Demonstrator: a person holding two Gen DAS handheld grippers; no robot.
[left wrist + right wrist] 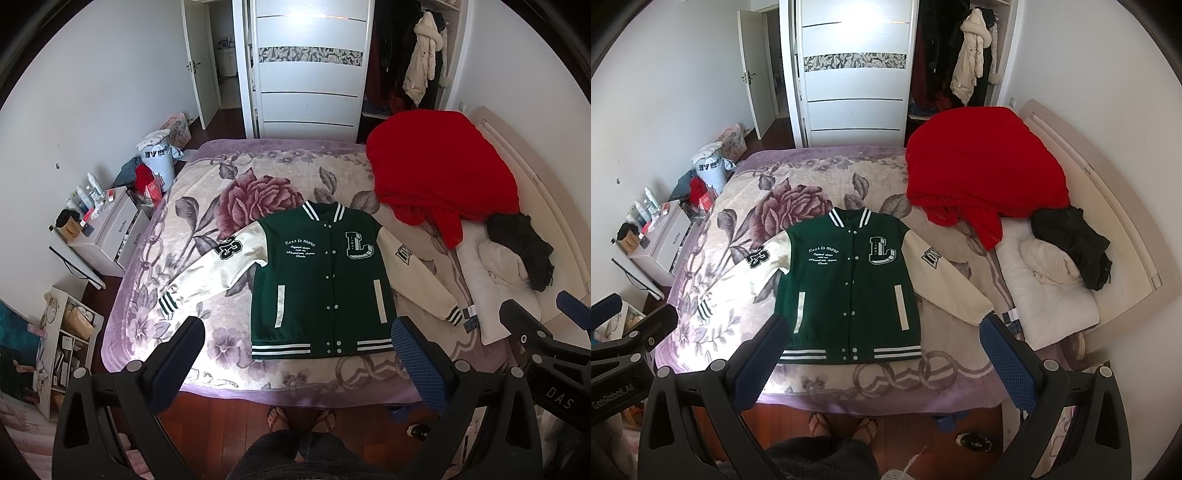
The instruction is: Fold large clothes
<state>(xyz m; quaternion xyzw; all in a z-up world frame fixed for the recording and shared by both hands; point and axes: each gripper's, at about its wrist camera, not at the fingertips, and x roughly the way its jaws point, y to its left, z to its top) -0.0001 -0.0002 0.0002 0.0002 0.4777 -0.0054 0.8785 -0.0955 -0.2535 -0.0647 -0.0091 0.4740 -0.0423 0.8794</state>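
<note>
The bed [207, 373] fills most of the room, spread with a rose-patterned blanket [258, 192], and a heaped red blanket [439, 166] sits at its far right by the headboard. The green varsity jacket [321, 280] lies flat and face up near the bed's front edge, snapped shut, both cream sleeves splayed outward. A white pillow [1056, 306] with dark clothes on it lies just beside the jacket's right-hand cuff. Both grippers hang above the front edge, touching nothing: the left gripper [299, 354] has its jaws spread wide and empty, and so does the right gripper [886, 343]. I'd guess folding has not begun. The thick sleeves could spring back or bunch if pinched too near the cuff, and the heavy body may drag the soft blanket along. The right cuff [454, 314] has a tag I cannot read, and in the right wrist view a finger covers that cuff.
</note>
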